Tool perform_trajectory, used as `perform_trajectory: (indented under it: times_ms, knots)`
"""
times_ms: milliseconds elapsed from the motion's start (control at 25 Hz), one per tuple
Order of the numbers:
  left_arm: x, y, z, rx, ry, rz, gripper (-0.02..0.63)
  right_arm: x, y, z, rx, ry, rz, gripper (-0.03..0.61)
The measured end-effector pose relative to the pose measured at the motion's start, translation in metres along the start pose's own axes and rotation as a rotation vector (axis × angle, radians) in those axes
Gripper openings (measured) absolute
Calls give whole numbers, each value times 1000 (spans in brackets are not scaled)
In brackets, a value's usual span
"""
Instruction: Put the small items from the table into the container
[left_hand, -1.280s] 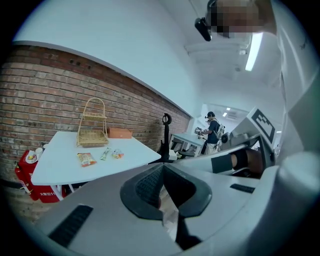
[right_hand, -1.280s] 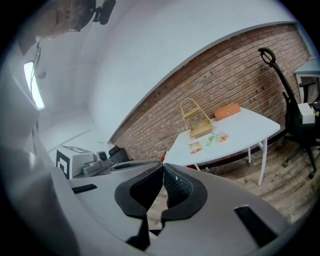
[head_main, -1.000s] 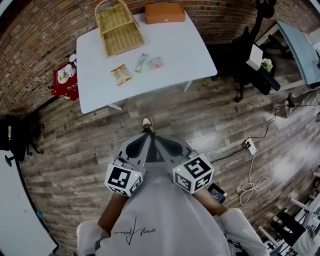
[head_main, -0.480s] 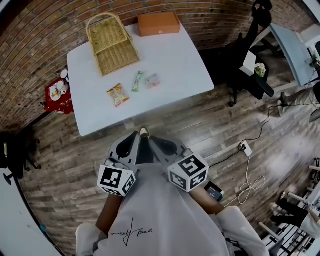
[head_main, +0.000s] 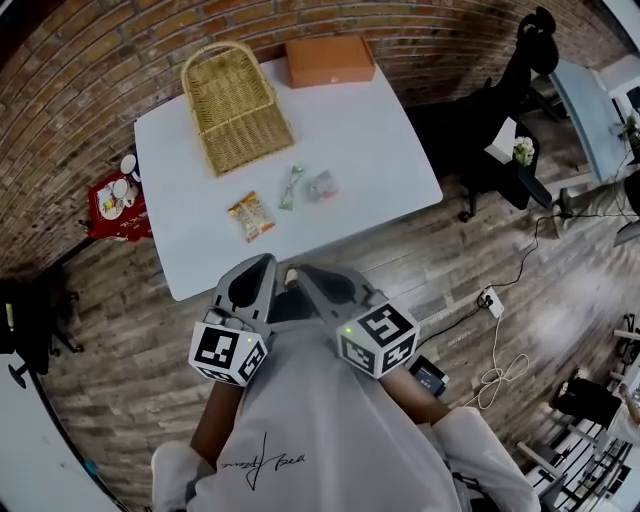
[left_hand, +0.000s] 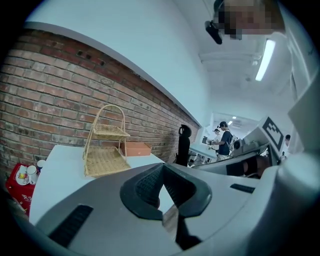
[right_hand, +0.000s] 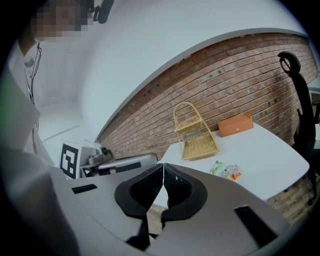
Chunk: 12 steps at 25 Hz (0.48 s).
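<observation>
Side by side in front of the torso, right at the near edge of the white table (head_main: 390, 150): left gripper (head_main: 262, 268) and right gripper (head_main: 303, 274), tips pointing toward the tabletop. Both pairs of jaws pressed together, nothing pinched in either. Ahead of the tips and well apart from them, 3 small packets in a loose row on the table: orange snack packet (head_main: 251, 216) nearest and furthest left, green packet (head_main: 291, 187) in the middle, clear candy packet (head_main: 321, 185) just beside it on the right. Beyond these, toward the brick wall, a 2-tier wicker basket (head_main: 236, 108), with an orange box (head_main: 330, 61) to its right at the far edge. All 3 packets apart from the basket, on its near side.
</observation>
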<state>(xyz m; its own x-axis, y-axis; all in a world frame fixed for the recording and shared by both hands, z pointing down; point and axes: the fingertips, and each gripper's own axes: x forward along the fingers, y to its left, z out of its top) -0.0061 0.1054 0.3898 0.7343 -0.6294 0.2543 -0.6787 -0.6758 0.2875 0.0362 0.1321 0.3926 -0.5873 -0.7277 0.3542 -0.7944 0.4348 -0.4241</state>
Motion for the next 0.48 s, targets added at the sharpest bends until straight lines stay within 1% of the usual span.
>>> perform_trajectory:
  times_ms: [80,240,400,480]
  knots:
    - [4,11,4,1,-6,-5,8,9,-3,5,8,-13,-7,21]
    - [7,28,10,-9,-19,-8,8,24,-2,9,18,-6,-2,21]
    - [10,35,12,-18,-21,-15,8,28,-4,13,37,-9,-7,21]
    - [12,39,12,-19,-16,-17,8,28,-6,15,58,-28,-16,21]
